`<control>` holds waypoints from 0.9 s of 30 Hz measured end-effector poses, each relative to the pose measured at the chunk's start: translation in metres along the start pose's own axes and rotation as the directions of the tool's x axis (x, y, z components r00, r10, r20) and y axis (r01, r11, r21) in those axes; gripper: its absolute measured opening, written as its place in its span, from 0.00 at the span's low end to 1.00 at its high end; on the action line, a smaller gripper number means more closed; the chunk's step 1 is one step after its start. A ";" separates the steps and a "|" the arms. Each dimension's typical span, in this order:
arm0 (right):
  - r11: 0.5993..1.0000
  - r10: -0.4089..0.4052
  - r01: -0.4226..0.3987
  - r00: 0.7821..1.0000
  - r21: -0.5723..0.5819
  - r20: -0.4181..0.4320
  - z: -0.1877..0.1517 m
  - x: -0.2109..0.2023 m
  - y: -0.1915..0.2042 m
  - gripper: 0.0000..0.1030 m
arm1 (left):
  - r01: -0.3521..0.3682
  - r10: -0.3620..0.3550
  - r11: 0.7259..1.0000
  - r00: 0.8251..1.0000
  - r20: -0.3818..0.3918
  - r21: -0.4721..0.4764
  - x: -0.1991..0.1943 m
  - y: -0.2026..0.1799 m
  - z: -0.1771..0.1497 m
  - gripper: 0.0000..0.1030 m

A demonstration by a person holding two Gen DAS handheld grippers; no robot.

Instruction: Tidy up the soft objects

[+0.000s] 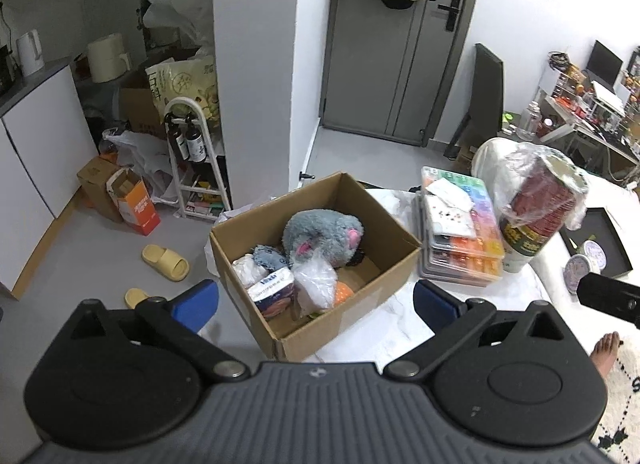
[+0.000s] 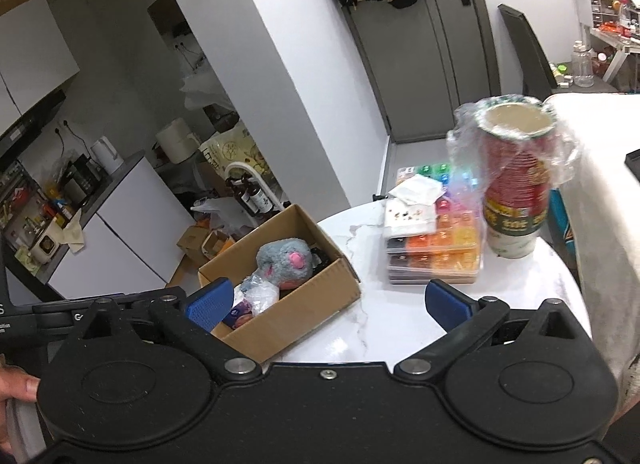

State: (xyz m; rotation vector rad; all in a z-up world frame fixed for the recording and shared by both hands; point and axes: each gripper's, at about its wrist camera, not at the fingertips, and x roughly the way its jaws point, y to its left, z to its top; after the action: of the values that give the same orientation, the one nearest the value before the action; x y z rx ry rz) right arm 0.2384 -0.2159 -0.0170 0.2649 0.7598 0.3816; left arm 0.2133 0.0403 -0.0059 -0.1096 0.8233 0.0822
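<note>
Several soft things, grey plush toy (image 1: 320,238) included, sit inside the cardboard box (image 1: 384,264) on the desk (image 1: 384,328), both hand-held grippers, left (image 1: 316,300) and right (image 2: 328,306), released and empty, so sorting looks nearly finished.

black left gripper (image 1: 316,300), blue pads (image 1: 196,304)

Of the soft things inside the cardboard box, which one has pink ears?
The big grey plush mouse at the far side of the cardboard box. The small blue-grey plush, tissue pack and plastic bag have none.
</note>
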 end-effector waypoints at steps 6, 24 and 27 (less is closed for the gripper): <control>0.999 -0.030 0.030 0.999 -0.023 0.016 -0.002 -0.021 -0.007 1.00 | 0.016 -0.017 1.000 0.999 0.027 0.026 -0.024 -0.008 -0.010 1.00; 0.991 -0.119 0.126 0.986 -0.053 0.119 -0.028 -0.107 0.011 1.00 | 0.006 -0.016 0.995 0.994 0.104 0.099 -0.097 -0.029 -0.041 1.00; 0.991 -0.123 0.128 0.985 -0.031 0.119 -0.035 -0.113 0.012 1.00 | 0.007 -0.019 0.994 0.994 0.105 0.113 -0.108 -0.031 -0.050 1.00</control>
State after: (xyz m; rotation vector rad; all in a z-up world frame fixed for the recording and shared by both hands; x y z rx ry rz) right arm 0.1360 -0.2502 0.0321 0.2002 0.6501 0.2589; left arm 0.1081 0.0002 0.0418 -0.0046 0.7191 0.0292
